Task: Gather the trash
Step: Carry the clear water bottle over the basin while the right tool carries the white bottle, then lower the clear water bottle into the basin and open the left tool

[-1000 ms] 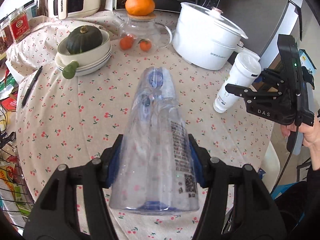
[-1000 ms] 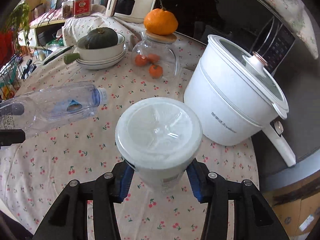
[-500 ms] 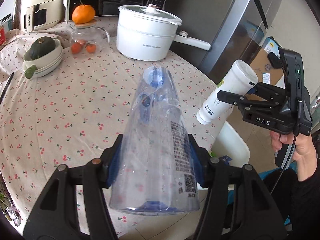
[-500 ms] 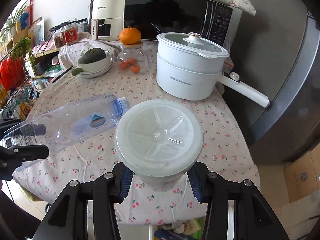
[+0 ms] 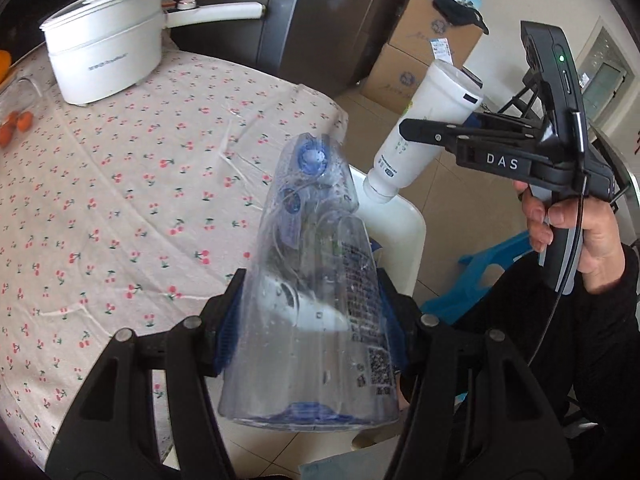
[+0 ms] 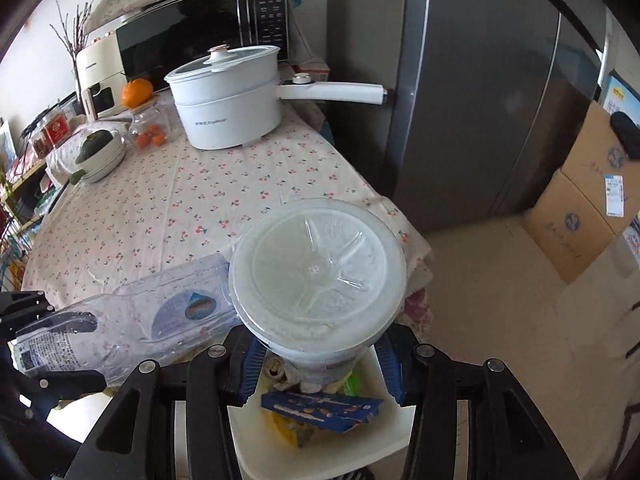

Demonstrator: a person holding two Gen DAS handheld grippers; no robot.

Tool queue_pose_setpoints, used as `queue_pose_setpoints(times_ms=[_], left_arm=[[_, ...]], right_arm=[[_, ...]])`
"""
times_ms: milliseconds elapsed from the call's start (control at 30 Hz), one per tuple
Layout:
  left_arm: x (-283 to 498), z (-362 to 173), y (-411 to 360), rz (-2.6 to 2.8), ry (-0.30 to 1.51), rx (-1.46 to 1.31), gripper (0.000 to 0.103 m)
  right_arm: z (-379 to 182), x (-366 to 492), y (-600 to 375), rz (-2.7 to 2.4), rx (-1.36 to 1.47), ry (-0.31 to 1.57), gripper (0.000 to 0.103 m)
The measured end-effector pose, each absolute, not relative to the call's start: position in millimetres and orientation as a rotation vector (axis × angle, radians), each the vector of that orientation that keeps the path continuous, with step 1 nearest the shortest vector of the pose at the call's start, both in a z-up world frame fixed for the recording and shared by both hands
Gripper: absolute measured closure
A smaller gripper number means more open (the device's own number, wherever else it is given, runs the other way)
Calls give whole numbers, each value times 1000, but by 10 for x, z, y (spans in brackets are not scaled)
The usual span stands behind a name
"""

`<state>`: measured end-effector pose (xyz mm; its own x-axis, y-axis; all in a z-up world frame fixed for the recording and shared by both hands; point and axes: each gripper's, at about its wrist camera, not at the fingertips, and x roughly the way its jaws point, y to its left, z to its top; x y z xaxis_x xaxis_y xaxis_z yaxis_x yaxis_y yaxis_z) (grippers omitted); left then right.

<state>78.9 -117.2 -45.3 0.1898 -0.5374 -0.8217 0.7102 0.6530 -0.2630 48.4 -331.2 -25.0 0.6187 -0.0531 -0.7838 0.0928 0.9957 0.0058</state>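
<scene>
A grey fridge (image 6: 472, 92) stands behind the table (image 6: 192, 196), whose cherry-print cloth carries a white pot (image 6: 226, 104) with a long handle, a glass jar (image 6: 150, 128) topped by an orange, and a bowl holding a dark squash (image 6: 96, 148). Cardboard boxes (image 6: 588, 200) sit on the floor to the right. Just past the table edge a white bin (image 6: 394, 434) holds wrappers. The left gripper (image 5: 308, 328) is clamped on a clear plastic bottle (image 5: 316, 300), crumpled, with its blue cap pointing away. The right gripper (image 6: 320, 364) grips a white lidded cup (image 6: 318, 276) directly above the bin, beside the bottle.
</scene>
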Motion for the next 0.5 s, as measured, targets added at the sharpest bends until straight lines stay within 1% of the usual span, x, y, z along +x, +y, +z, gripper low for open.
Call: queue_pose_setpoints(times_ms=[233,500], left_arm=[[716,-753,-1696,-914,1166,290,41],[784,-1039,-1991,-872,1205,337,41]], right_arm=[[-387,233,-3779,-135,100,931,53],[-433,159,-3933,-123,121,944,53]])
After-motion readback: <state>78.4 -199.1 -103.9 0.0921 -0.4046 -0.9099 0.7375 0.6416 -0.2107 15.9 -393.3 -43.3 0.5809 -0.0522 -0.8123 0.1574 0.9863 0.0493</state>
